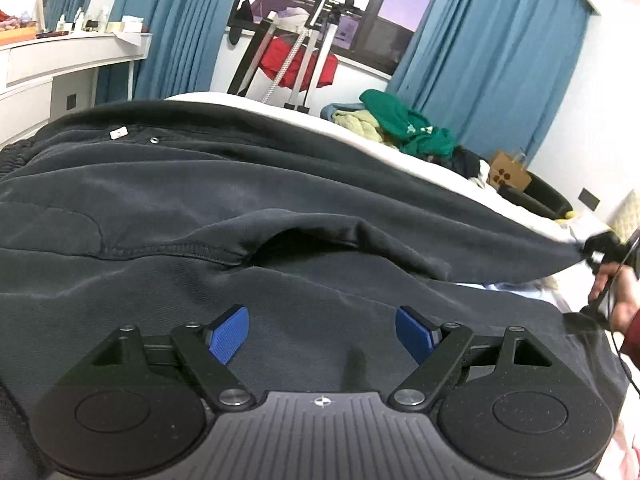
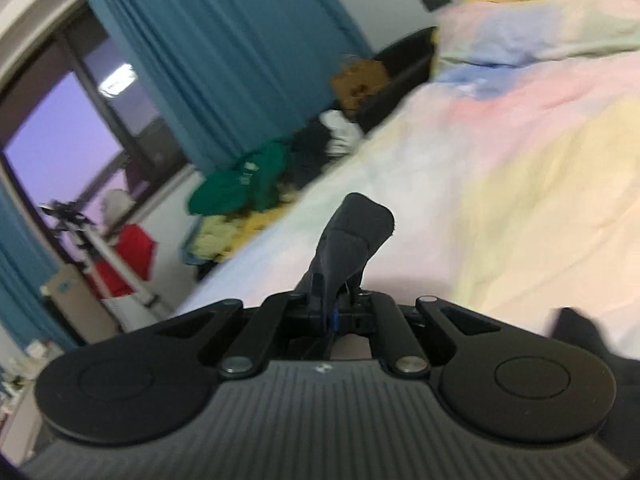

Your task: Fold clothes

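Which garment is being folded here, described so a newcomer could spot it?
Start at the bed under the window with blue curtains. The dark grey garment spreads across its near side, directly ahead of the open left hand-held gripper. Unlike the green clothes heaped at the far edge, it lies spread out.

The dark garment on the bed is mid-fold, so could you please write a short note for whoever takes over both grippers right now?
Left gripper: open, hovering low over the dark garment, holding nothing.
Right gripper: shut on a corner of that garment, pulled out to the right above the pastel bedding.
The garment lies spread across the bed, rumpled, with no clean fold visible yet.
A pile of unfolded clothes, green on top, waits at the bed's far edge.
Left to do: grab the near side with the left gripper, fold the garment, then work through the pile.
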A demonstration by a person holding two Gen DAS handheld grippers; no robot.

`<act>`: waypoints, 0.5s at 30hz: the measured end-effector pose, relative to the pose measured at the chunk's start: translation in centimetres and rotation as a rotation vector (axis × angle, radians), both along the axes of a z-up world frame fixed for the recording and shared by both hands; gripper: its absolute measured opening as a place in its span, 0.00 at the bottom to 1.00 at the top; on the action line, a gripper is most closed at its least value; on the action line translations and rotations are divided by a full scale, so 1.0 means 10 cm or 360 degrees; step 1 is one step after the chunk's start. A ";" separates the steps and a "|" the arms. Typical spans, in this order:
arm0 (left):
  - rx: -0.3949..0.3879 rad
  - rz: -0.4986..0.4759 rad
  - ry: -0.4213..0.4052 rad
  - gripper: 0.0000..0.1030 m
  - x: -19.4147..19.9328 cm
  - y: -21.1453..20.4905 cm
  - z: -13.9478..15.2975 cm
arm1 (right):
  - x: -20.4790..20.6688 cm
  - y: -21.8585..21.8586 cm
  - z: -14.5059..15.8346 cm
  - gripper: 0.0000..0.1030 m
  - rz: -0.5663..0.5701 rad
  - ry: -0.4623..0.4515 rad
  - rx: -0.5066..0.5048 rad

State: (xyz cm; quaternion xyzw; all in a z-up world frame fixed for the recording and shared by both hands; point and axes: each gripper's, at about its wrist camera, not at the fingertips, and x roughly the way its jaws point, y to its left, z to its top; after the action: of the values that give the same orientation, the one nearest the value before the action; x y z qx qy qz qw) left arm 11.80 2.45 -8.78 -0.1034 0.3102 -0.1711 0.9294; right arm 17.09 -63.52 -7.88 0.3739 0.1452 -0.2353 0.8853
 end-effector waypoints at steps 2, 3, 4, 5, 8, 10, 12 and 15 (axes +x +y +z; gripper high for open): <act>0.0027 -0.0011 0.0002 0.80 0.00 0.00 -0.01 | -0.07 -0.09 -0.14 0.06 -0.0019 0.0054 0.0040; 0.0054 -0.0009 0.0009 0.80 0.01 -0.01 -0.02 | -0.11 -0.13 -0.21 0.07 -0.0029 0.0082 0.0059; 0.0077 -0.0005 0.0018 0.80 0.02 -0.01 -0.03 | -0.14 -0.17 -0.28 0.08 -0.0039 0.0109 0.0079; 0.0088 0.0004 0.0035 0.80 0.03 -0.01 -0.05 | -0.18 -0.22 -0.34 0.10 -0.0048 0.0136 0.0099; 0.0089 0.0029 0.0073 0.80 0.07 0.02 -0.08 | -0.31 -0.26 -0.26 0.18 -0.0029 0.0180 0.0114; 0.0080 0.0047 0.0079 0.80 0.07 0.05 -0.08 | -0.43 -0.27 -0.10 0.24 0.0005 0.0230 0.0075; 0.0080 0.0064 0.0081 0.80 0.07 0.07 -0.06 | -0.66 -0.22 0.10 0.34 0.0020 0.0265 -0.0077; 0.0091 0.0091 0.0086 0.80 0.04 0.11 -0.03 | -1.17 -0.19 0.34 0.55 0.0012 0.0273 -0.0191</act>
State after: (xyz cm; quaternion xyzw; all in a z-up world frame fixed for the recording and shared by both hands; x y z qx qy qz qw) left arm 12.23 3.52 -9.06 -0.0902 0.3369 -0.1325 0.9278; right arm 5.43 -65.47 -4.52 0.2981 0.2076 -0.2713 0.8913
